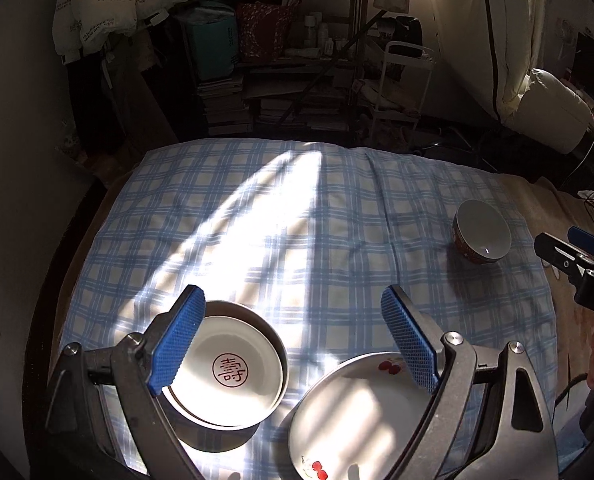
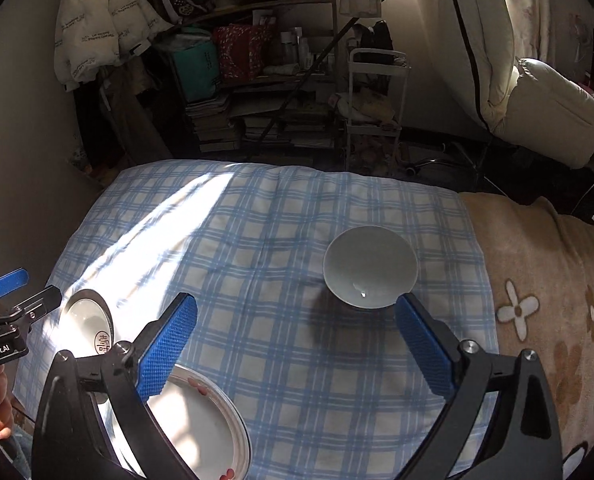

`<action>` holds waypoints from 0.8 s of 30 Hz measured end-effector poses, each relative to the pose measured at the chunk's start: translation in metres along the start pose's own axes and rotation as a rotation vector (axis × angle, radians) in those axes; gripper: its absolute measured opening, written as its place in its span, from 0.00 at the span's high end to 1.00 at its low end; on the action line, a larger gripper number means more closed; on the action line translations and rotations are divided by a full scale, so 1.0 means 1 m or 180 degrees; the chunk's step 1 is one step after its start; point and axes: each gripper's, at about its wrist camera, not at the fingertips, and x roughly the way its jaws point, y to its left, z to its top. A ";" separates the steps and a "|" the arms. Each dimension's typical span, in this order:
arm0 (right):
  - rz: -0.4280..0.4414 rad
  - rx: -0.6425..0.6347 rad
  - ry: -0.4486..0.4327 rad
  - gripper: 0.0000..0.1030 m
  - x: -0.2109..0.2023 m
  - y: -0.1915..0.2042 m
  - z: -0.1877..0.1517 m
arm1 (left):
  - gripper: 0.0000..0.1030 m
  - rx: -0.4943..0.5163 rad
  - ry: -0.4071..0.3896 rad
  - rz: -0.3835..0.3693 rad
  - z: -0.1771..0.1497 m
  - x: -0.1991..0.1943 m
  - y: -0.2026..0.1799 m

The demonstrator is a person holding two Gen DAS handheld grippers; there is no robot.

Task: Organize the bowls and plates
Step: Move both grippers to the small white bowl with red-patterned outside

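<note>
Ceramic is what everything here is made of, so the pieces will be stiff, glazed, slippery and quick to chip if they knock together. On the blue checked cloth (image 2: 257,272) spread over the bed, a white bowl with a red seal mark (image 1: 227,368) sits nested inside a darker bowl at about 7 o'clock in the left wrist view. Just beside it, at 5 o'clock, lies a cherry-patterned plate (image 1: 357,412). A red-sided bowl with a pale inside (image 2: 371,266) stands alone, well apart from the others, toward 3 o'clock on the cloth.

I judge the lone bowl light enough for one gripper. The best hold is across its rim, one pad inside and one outside, since the curved wall gives little else to pinch. The soft bedding underneath may let it tip when pressed.

Each device hovers above the cloth, tilted down and forward. In the left gripper (image 1: 293,320) the jaws are spread wide and hold nothing, its fingers framing the nested bowls and the plate below. In the right gripper (image 2: 297,324) the jaws are equally wide and empty, and its right-hand pad (image 2: 425,352) is just short of the lone bowl's near rim.
</note>
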 end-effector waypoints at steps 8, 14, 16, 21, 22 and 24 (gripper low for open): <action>-0.0163 0.0109 -0.0076 0.00 0.005 -0.044 0.003 | 0.14 0.0123 0.0095 -0.0172 0.018 0.035 -0.056; -0.0192 0.0179 -0.0160 0.00 0.012 -0.068 0.014 | 0.14 0.0166 0.0197 -0.0261 0.039 0.065 -0.088; -0.0185 0.0198 -0.0148 0.04 0.018 -0.075 0.017 | 0.14 0.0213 0.0238 -0.0258 0.048 0.075 -0.099; -0.0099 0.0349 -0.0039 0.13 0.041 -0.094 0.023 | 0.14 0.0389 0.0251 -0.0224 0.066 0.095 -0.127; -0.0089 0.0360 -0.0002 0.14 0.046 -0.097 0.024 | 0.14 0.0416 0.0255 -0.0214 0.069 0.099 -0.134; -0.0094 0.0407 0.0084 0.23 0.057 -0.102 0.025 | 0.14 0.0440 0.0266 -0.0254 0.074 0.108 -0.145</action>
